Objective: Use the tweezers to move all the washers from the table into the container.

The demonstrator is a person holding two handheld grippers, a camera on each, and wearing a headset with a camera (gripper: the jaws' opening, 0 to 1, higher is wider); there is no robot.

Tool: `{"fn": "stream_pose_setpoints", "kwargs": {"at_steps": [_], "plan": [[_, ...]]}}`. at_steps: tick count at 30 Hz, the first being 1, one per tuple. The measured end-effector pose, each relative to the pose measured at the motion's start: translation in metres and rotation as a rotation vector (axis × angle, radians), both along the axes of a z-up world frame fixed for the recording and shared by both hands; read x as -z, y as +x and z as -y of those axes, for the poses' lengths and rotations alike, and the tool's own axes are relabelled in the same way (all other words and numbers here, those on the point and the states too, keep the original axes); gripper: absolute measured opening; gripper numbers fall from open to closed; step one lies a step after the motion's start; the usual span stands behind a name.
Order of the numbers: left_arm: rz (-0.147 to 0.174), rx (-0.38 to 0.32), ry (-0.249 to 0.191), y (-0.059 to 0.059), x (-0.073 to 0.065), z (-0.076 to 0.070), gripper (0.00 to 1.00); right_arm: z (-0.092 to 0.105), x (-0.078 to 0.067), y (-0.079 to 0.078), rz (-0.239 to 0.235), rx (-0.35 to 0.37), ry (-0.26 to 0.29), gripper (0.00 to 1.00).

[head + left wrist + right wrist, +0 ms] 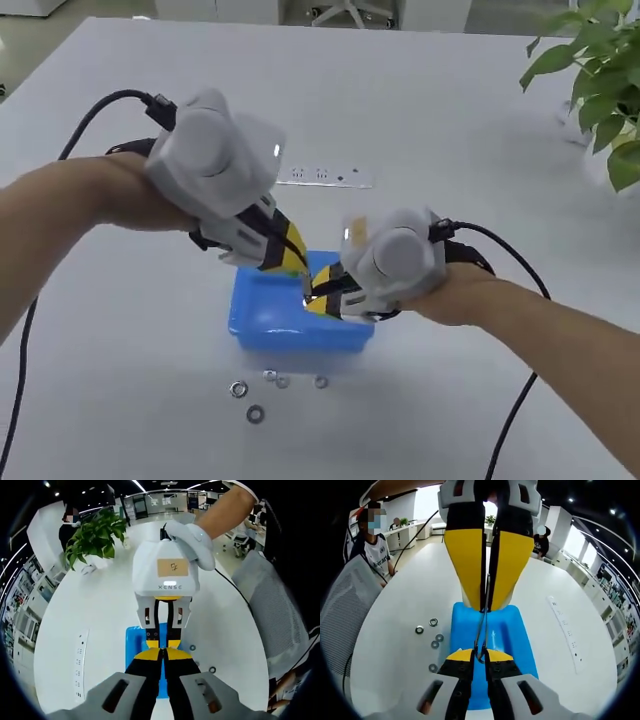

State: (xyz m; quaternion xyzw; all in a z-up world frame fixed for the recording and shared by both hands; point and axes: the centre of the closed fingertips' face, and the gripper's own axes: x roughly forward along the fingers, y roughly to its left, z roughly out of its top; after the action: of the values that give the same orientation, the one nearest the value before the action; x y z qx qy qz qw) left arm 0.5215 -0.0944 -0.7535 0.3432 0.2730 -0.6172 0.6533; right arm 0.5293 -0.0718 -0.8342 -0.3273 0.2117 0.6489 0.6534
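Over the tub (512, 630), the left gripper (161, 651) and right gripper (480, 656) are both pinching the tweezers (482, 625); washers (433, 622) are lying beside.

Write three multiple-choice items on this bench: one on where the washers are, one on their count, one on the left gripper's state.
1. Where do the washers lie?
A. inside the container
B. on the table beside the container
C. on the container's rim

2. How many washers are on the table?
A. two
B. nine
C. five

3. How does the left gripper stand?
A. shut on the tweezers
B. wide open
C. shut on a washer

Answers:
1 B: the washers sit loose on the white table next to the blue container.
2 C: five can be counted in both the head view and the right gripper view.
3 A: in the right gripper view its yellow jaws pinch the thin metal tweezers.
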Motion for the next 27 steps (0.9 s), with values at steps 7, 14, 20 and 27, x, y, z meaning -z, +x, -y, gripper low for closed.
{"fn": "stream_pose_setpoints", "kwargs": {"at_steps": [7, 14, 20, 27], "plan": [[-0.014, 0.005, 0.008, 0.006, 0.012, 0.001, 0.05, 0.001, 0.013, 0.004, -0.02, 0.002, -0.006, 0.1], [-0.029, 0.008, 0.009, 0.007, 0.021, 0.004, 0.05, 0.004, 0.022, 0.004, -0.034, -0.008, -0.023, 0.1], [-0.038, 0.011, 0.013, 0.006, 0.027, 0.005, 0.05, 0.006, 0.028, 0.002, -0.044, -0.012, -0.037, 0.1], [-0.045, 0.013, 0.016, 0.004, 0.033, 0.005, 0.05, 0.006, 0.034, 0.0, -0.045, -0.02, -0.053, 0.11]]}}
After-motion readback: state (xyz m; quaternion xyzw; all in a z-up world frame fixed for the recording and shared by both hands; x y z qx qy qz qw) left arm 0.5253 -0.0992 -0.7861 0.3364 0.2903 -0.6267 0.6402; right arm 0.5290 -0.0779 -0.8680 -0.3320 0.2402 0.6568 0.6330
